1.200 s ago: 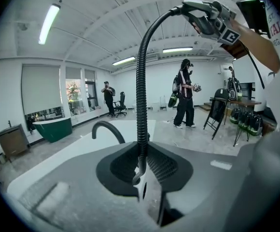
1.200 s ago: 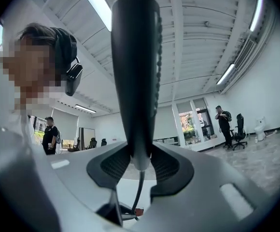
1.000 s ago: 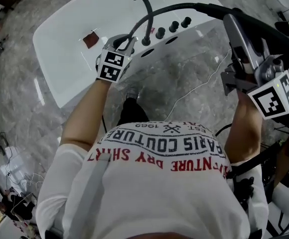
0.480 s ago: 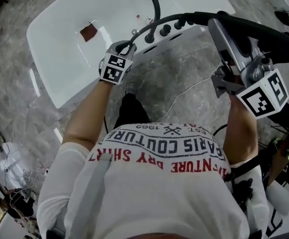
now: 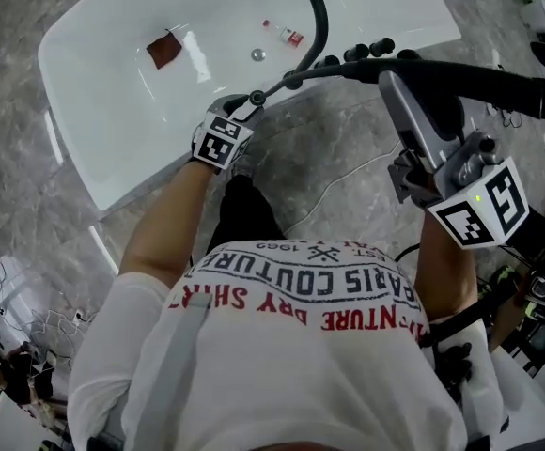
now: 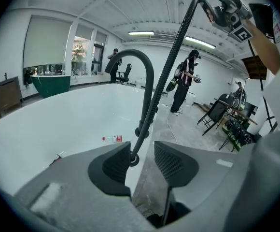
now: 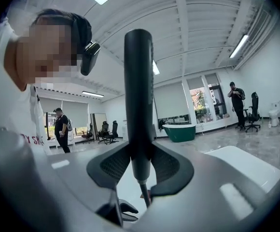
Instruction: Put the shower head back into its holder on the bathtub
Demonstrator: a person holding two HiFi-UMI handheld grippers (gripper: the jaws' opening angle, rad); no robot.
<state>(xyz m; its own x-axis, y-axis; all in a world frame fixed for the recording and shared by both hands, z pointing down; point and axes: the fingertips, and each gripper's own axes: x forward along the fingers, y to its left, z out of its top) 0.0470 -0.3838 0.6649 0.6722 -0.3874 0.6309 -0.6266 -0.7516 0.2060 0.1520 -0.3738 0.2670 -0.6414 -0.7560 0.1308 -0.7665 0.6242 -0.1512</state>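
The white bathtub (image 5: 113, 92) lies ahead, with a black curved faucet (image 5: 312, 7) and round knobs (image 5: 355, 53) on its near rim. My right gripper (image 5: 406, 81) is shut on the black shower head (image 7: 138, 95), holding it upright above the floor beside the tub. The black ribbed hose (image 6: 176, 47) runs from it down to the tub rim. There my left gripper (image 6: 142, 163) has the hose's lower end between its jaws, which are opening. The hose lies against the left pad (image 6: 117, 164), with a gap to the right one. I cannot make out the holder.
In the tub lie a small bottle (image 5: 282, 34), a brown square (image 5: 163, 51) and the drain (image 5: 257, 54). A white cable (image 5: 348, 181) crosses the marble floor. People (image 6: 186, 81) and folding chairs (image 6: 217, 115) stand further back, as does a green tub (image 7: 178, 132).
Both grippers have come down. The left one has sunk along the hose to the tub rim. The right one has lowered the shower head and drawn closer to the body.
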